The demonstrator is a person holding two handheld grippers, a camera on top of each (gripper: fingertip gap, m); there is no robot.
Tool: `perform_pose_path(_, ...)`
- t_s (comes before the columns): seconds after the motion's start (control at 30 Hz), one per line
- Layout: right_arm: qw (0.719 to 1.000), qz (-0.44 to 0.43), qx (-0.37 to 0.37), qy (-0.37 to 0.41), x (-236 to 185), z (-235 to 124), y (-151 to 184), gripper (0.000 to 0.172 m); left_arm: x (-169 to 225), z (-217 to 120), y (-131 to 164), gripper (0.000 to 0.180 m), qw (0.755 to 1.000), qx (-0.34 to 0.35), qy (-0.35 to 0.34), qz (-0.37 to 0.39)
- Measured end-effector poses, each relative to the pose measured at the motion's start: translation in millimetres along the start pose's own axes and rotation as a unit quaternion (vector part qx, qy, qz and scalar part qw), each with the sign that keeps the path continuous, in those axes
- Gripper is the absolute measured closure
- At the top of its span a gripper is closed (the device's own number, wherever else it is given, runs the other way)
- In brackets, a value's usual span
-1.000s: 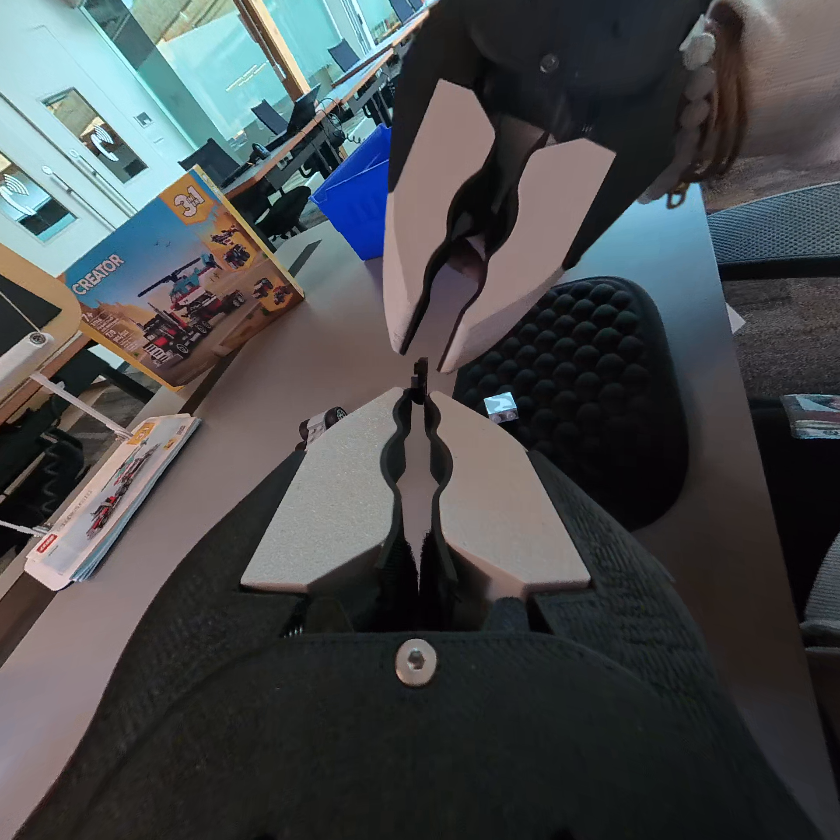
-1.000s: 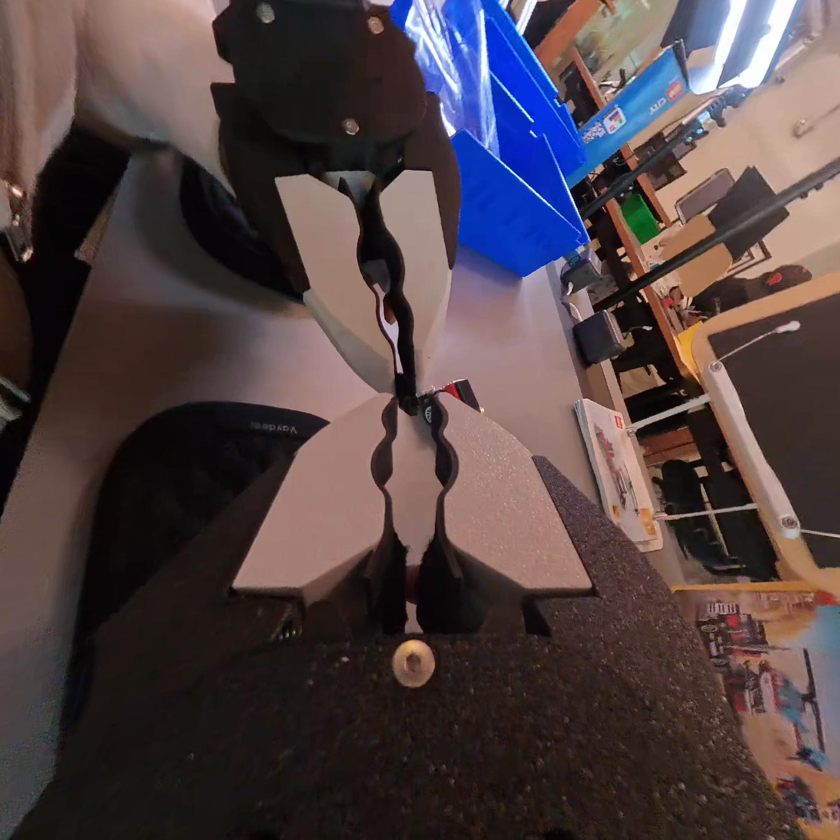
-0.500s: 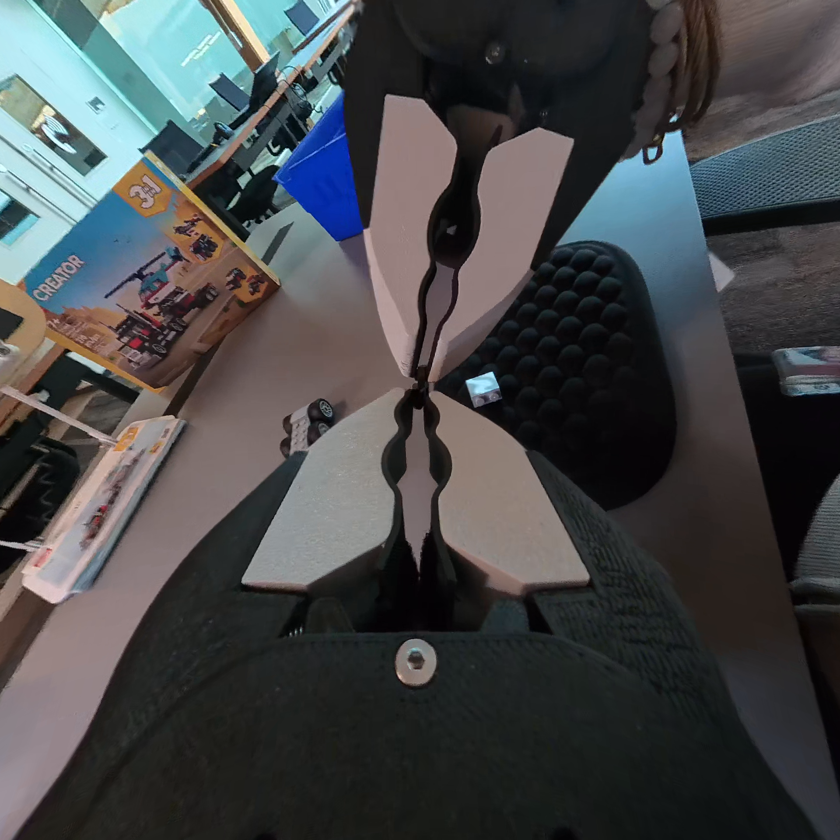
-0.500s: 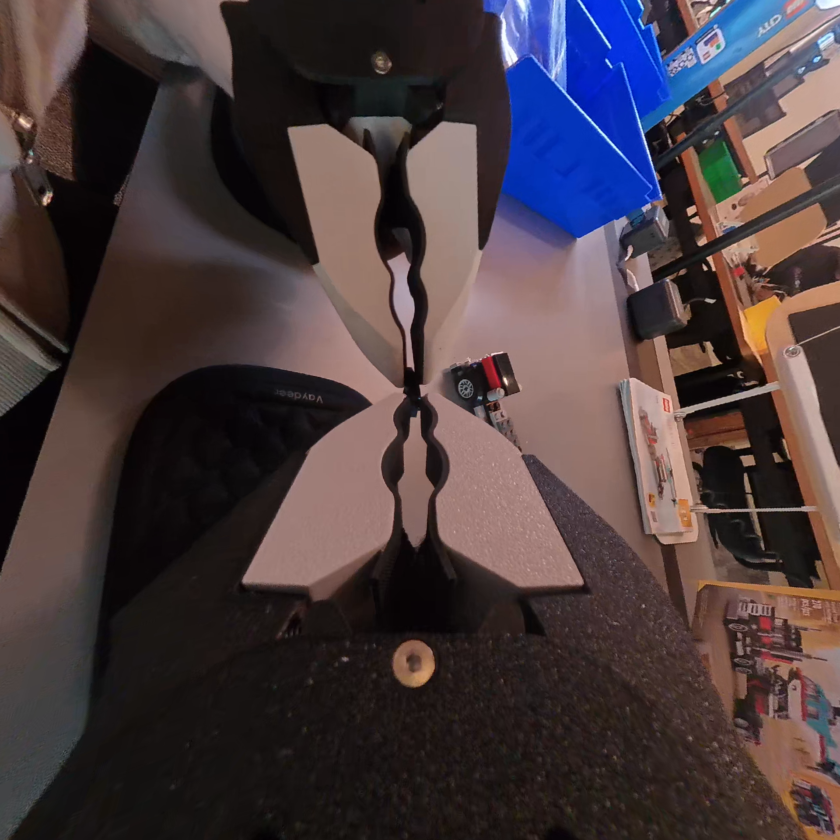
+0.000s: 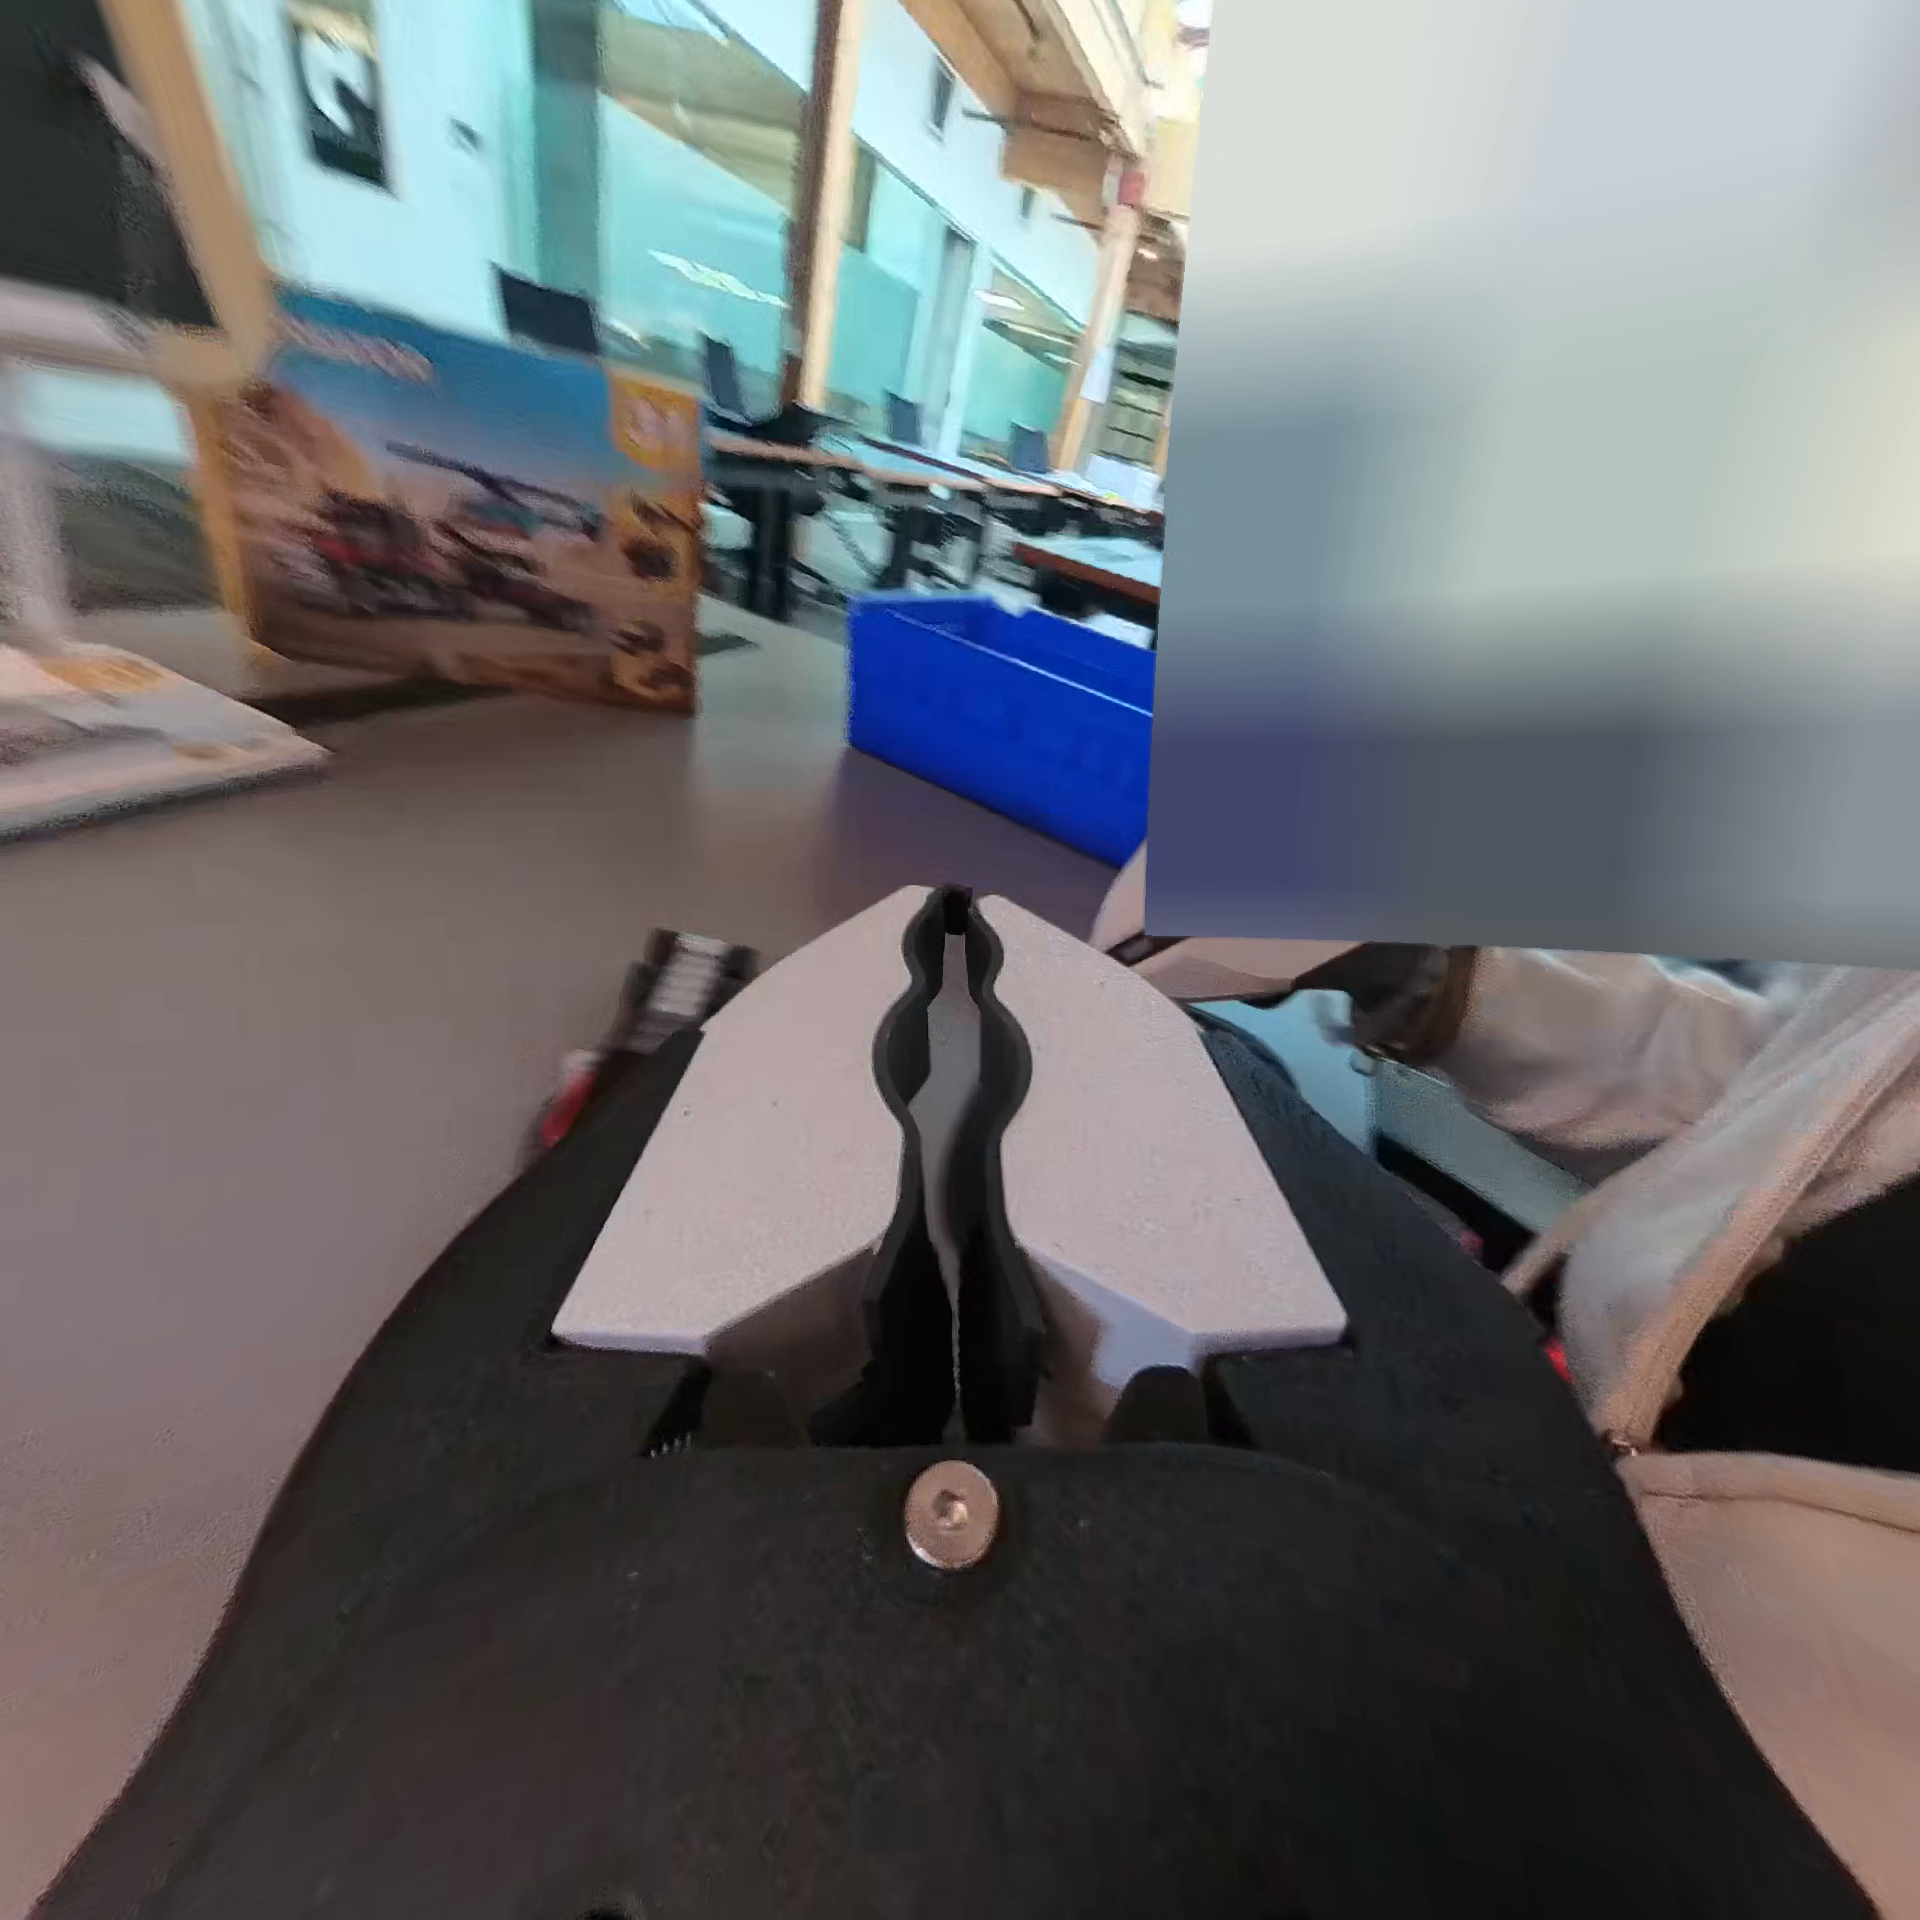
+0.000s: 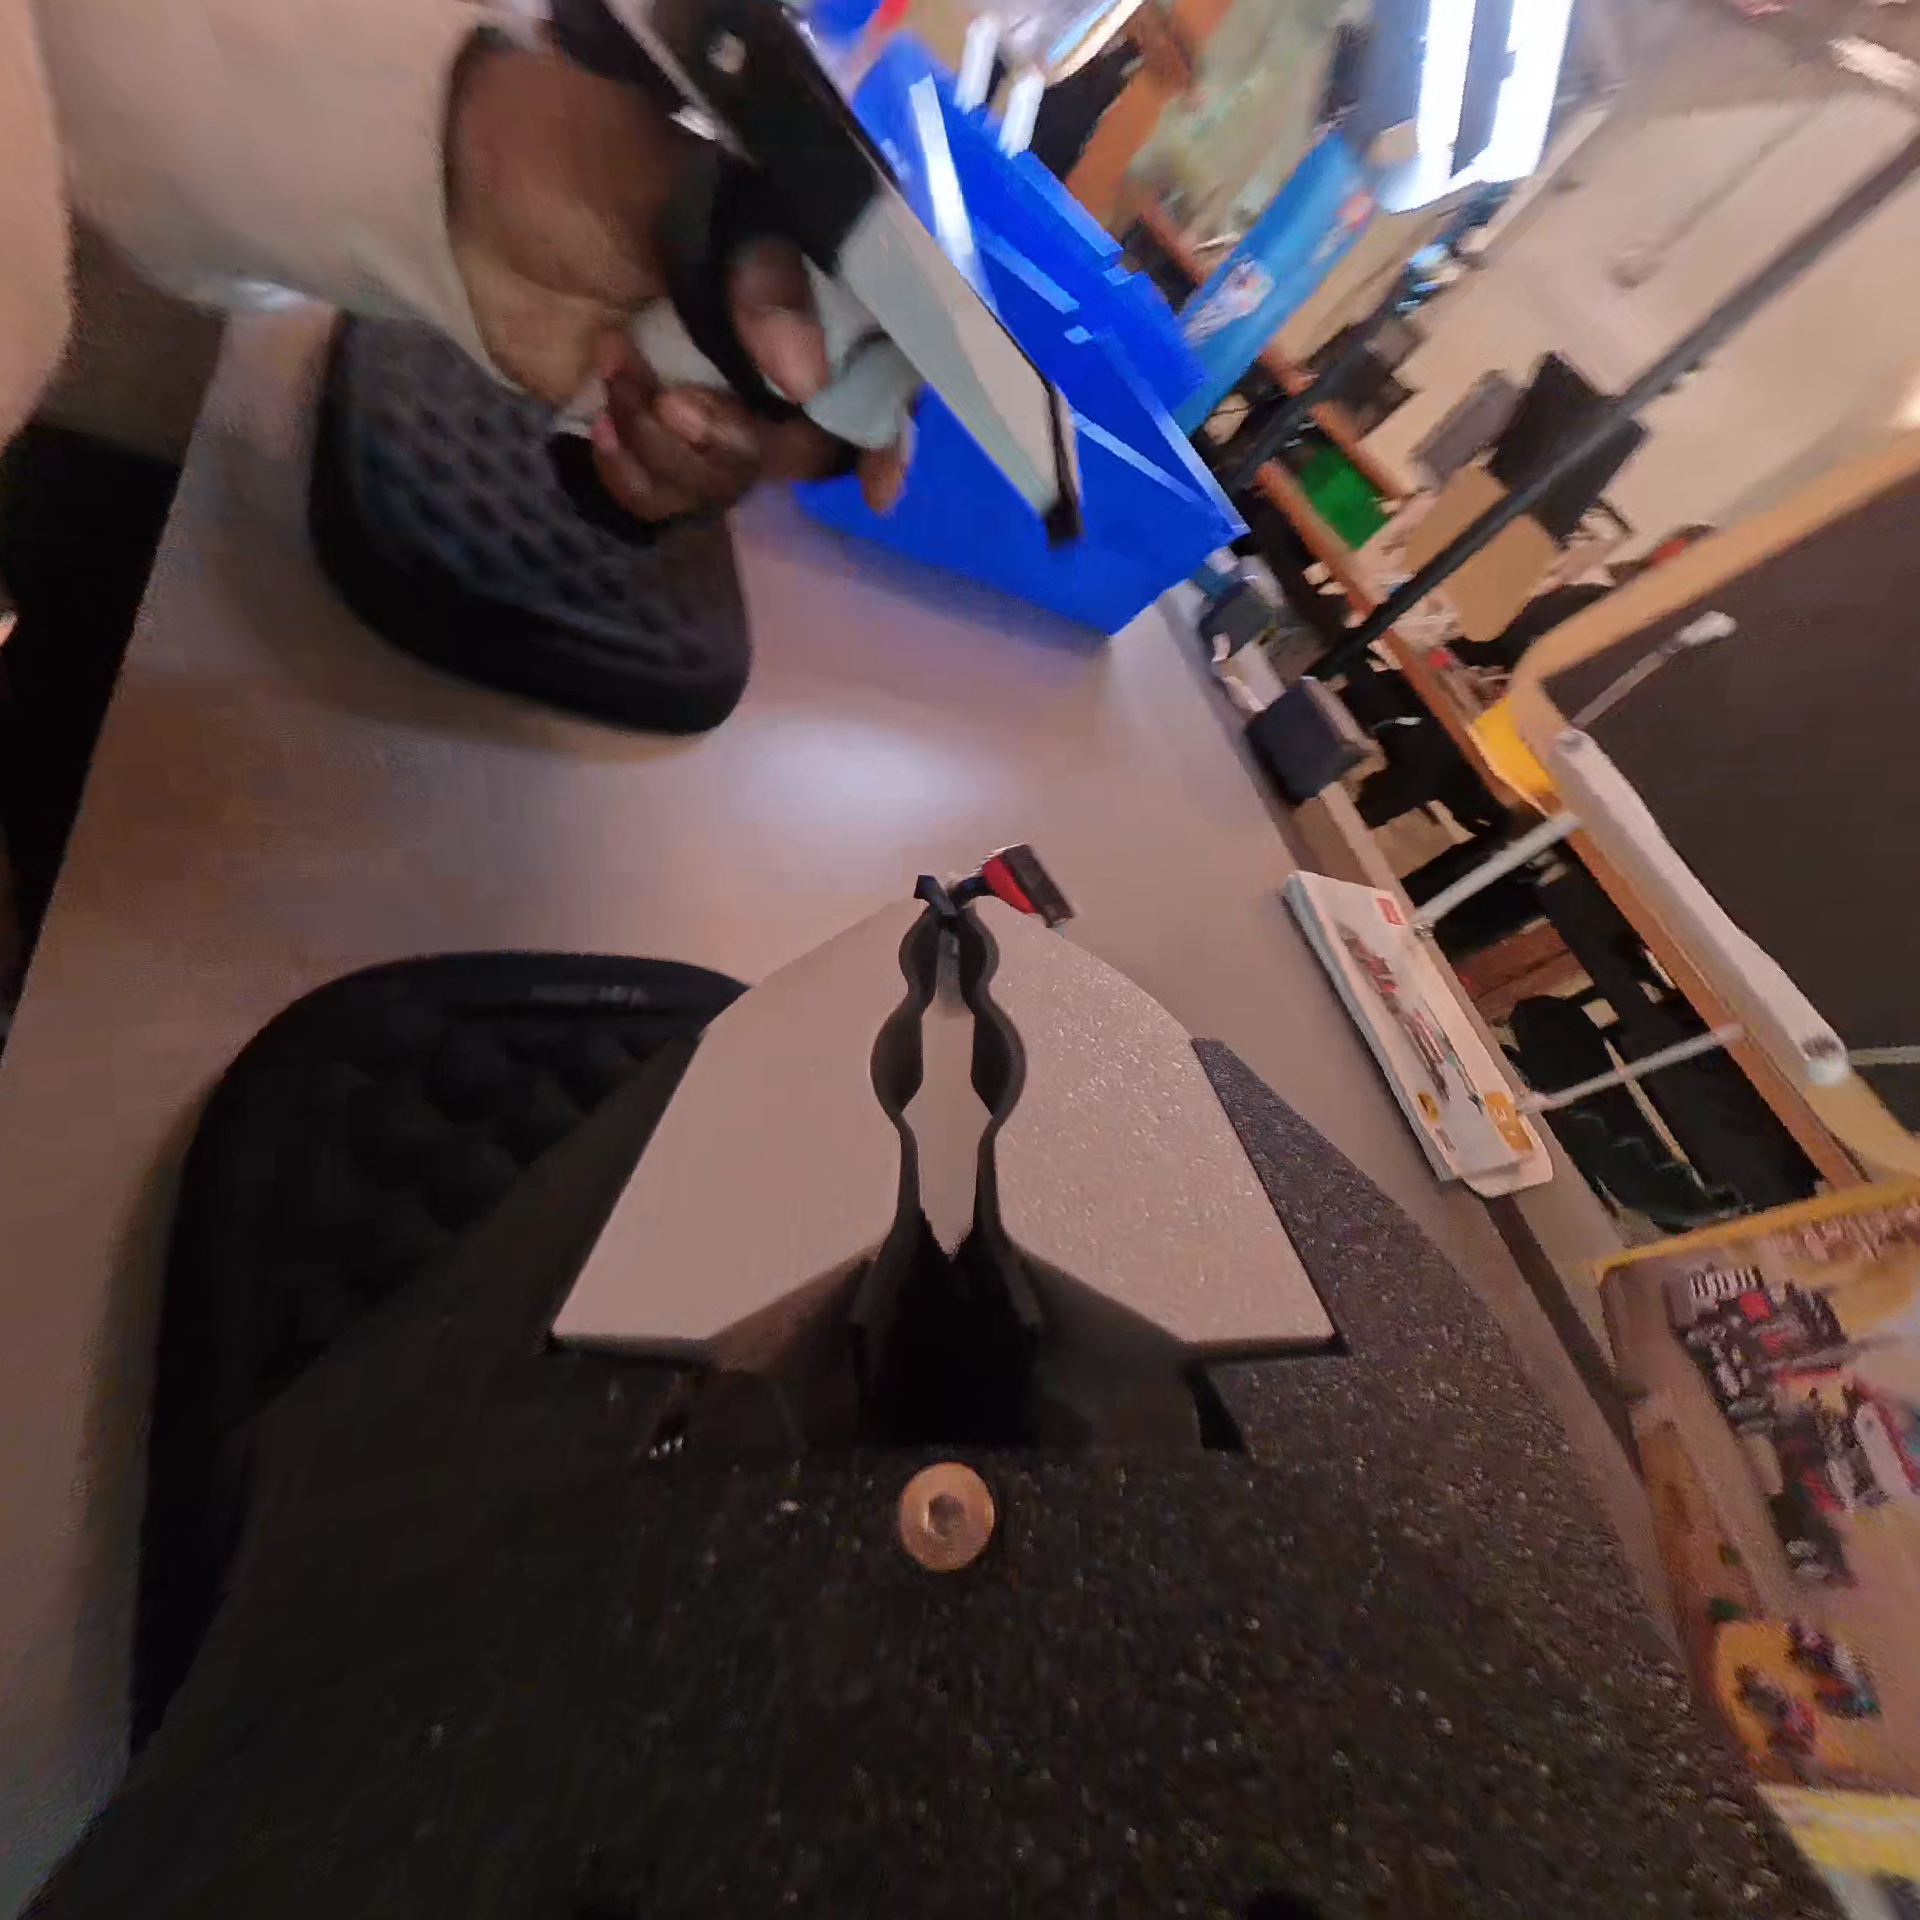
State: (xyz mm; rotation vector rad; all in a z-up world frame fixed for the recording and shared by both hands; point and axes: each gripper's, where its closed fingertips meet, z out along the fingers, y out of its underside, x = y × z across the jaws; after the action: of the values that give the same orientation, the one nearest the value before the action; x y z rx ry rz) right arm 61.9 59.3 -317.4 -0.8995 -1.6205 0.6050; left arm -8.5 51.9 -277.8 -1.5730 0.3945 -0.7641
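— Gripping a small black piece (image 5: 953,914), the left gripper (image 5: 953,906) had its jaws nearly shut, tips pinching it above the table (image 5: 312,987). Where was the right one?

— The right gripper (image 6: 951,914) was closed too, with a thin dark blue piece (image 6: 938,902) caught at its tips. A small red and black model (image 6: 1023,883) lay on the table just beyond them.

— And around them?

— A blue bin (image 5: 997,717) stood ahead of the left gripper, a toy box (image 5: 457,530) well to its left, a booklet (image 6: 1413,1039) at the table's edge. Two black cushions (image 6: 520,551) lay on the table; a hand (image 6: 644,343) held the left gripper over the farther one.
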Motion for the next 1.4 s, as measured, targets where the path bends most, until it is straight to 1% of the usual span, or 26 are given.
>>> perform_pose_path(0.07,0.997,0.046,0.038,0.046,12.1,-6.8,-0.4,0.168,-16.3,-32.0,-31.9,0.177,0.995,0.020,-0.076,0.065)
perform_pose_path(0.1,0.994,0.066,0.060,0.066,16.5,-10.4,-0.7,0.168,-29.1,-55.7,-52.1,0.176,0.985,0.028,-0.134,0.103)
perform_pose_path(0.13,0.990,0.085,0.078,0.086,20.8,-13.6,0.4,0.168,-44.3,-84.6,-72.6,0.176,0.970,0.032,-0.201,0.136)
perform_pose_path(0.17,0.985,0.104,0.094,0.102,24.2,-16.2,2.6,0.168,-59.5,-117.3,-91.8,0.176,0.948,0.031,-0.271,0.163)
perform_pose_path(0.23,0.977,0.128,0.115,0.124,29.2,-20.9,6.4,0.169,-85.5,-183.1,-118.7,0.176,0.899,0.001,-0.391,0.197)
perform_pose_path(0.27,0.975,0.128,0.122,0.135,32.5,-24.2,5.2,0.169,-99.1,-212.2,-123.2,0.176,0.877,-0.032,-0.438,0.196)
perform_pose_path(0.3,0.974,0.130,0.126,0.139,34.5,-25.9,5.3,0.168,-112.3,-235.2,-120.2,0.176,0.862,-0.077,-0.467,0.182)
perform_pose_path(0.33,0.972,0.136,0.129,0.139,35.3,-26.7,6.1,0.168,-124.3,-251.1,-111.1,0.176,0.855,-0.127,-0.477,0.157)
perform_pose_path(0.4,0.971,0.139,0.136,0.139,35.6,-28.0,5.5,0.168,-144.2,-266.8,-89.4,0.176,0.852,-0.205,-0.469,0.107)
perform_pose_path(0.47,0.972,0.136,0.136,0.135,34.0,-27.5,5.5,0.168,-155.2,-265.4,-74.5,0.176,0.855,-0.249,-0.446,0.094)
perform_pose_path(0.57,0.975,0.127,0.120,0.136,32.0,-23.6,7.6,0.168,-156.1,-234.3,-67.9,0.176,0.877,-0.262,-0.389,0.107)
perform_pose_path(0.6,0.976,0.125,0.115,0.136,31.5,-22.2,8.6,0.168,-158.0,-225.2,-64.7,0.176,0.877,-0.276,-0.376,0.112)
perform_pose_path(0.63,0.977,0.124,0.111,0.136,31.3,-21.3,9.3,0.168,-163.0,-218.8,-60.5,0.176,0.872,-0.298,-0.370,0.116)
perform_pose_path(0.7,0.976,0.123,0.111,0.138,31.6,-21.5,9.2,0.168,-180.6,-212.9,-50.7,0.175,0.854,-0.345,-0.370,0.118)
perform_pose_path(0.77,0.975,0.123,0.116,0.142,32.4,-23.3,8.3,0.168,-197.5,-211.6,-38.9,0.164,0.836,-0.390,-0.371,0.103)
perform_pose_path(0.8,0.974,0.124,0.119,0.144,32.8,-24.2,7.8,0.168,-202.1,-210.6,-33.3,0.153,0.832,-0.406,-0.367,0.094)
perform_pose_path(0.83,0.974,0.125,0.121,0.147,33.3,-25.0,7.6,0.168,-204.8,-209.7,-28.9,0.148,0.830,-0.416,-0.362,0.086)
perform_pose_path(0.9,0.973,0.128,0.122,0.149,34.2,-25.5,8.0,0.168,-207.5,-209.1,-27.5,0.144,0.831,-0.415,-0.361,0.082)
perform_pose_path(1.0,0.974,0.129,0.120,0.146,33.7,-24.3,8.6,0.168,-198.6,-205.4,-29.8,0.141,0.849,-0.397,-0.339,0.082)
perform_pose_path(1.07,0.975,0.127,0.118,0.142,32.7,-23.5,8.8,0.168,-190.2,-204.2,-28.3,0.134,0.857,-0.399,-0.317,0.083)
perform_pose_path(1.2,0.975,0.123,0.118,0.143,32.3,-23.5,8.3,0.168,-183.5,-203.3,-24.8,0.128,0.862,-0.405,-0.294,0.074)
perform_pose_path(1.33,0.974,0.123,0.121,0.147,32.9,-24.5,7.8,0.168,-167.3,-189.2,-21.4,0.116,0.886,-0.396,-0.234,0.058)
perform_pose_path(1.4,0.975,0.122,0.120,0.145,32.5,-24.1,8.0,0.168,-165.1,-185.6,-19.8,0.114,0.889,-0.397,-0.221,0.053)
